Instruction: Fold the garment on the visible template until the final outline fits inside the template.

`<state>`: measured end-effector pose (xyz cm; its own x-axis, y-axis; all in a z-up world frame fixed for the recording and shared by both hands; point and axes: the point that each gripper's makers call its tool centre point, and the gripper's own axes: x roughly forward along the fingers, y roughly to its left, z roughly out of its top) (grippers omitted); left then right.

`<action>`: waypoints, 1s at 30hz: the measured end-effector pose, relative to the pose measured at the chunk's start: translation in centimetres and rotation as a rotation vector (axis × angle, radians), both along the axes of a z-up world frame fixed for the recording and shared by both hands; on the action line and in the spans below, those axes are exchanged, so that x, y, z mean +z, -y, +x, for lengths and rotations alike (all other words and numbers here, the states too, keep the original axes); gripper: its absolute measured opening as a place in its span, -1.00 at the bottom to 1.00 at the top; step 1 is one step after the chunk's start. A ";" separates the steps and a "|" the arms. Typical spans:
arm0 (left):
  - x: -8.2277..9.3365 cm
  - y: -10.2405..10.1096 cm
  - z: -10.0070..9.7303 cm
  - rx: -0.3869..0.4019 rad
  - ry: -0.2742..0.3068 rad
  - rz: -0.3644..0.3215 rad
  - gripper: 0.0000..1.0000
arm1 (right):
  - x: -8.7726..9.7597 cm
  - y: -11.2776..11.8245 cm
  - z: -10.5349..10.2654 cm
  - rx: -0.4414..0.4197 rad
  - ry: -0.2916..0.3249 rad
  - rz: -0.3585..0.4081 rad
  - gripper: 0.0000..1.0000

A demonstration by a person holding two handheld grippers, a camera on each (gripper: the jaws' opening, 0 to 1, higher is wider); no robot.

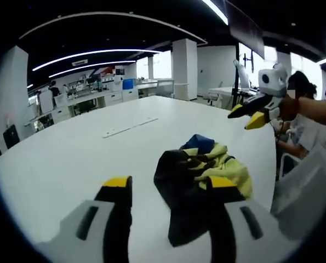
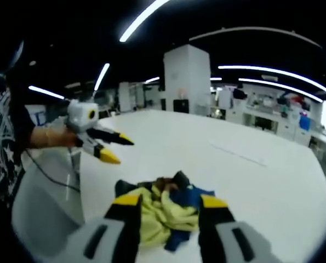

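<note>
The garment [image 1: 201, 167] lies crumpled in a heap near the edge of the white table [image 1: 86, 148], showing black, yellow and blue cloth. My left gripper [image 1: 171, 186] is open, hovering short of the heap, its right jaw overlapping the cloth in the picture. Held by a hand in the air beyond the heap, my right gripper [image 1: 246, 116] stands open and empty. In the right gripper view the same garment [image 2: 163, 211] sits just past my open right gripper [image 2: 170, 201]. My left gripper [image 2: 118, 149] hangs open above the table edge [image 2: 91, 181].
A thin pale strip [image 1: 130, 127] lies flat on the table further in, also seen as a faint strip [image 2: 242, 153]. Grey chairs [image 1: 308, 186] stand at the table's edge. Desks, a white pillar [image 1: 183, 68] and people fill the office behind.
</note>
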<state>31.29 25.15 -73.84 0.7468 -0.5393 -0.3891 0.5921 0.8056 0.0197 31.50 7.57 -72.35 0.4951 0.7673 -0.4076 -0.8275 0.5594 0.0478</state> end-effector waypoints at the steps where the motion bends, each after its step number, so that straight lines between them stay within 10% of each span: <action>1: -0.4 -0.2 0.5 0.000 -0.007 0.002 -0.04 | -0.2 -0.2 0.1 0.002 -0.003 -0.002 -0.31; 30: -7.8 3.4 7.6 0.014 -0.188 -0.016 -0.48 | -6.7 -4.1 3.5 0.026 -0.130 -0.140 -0.90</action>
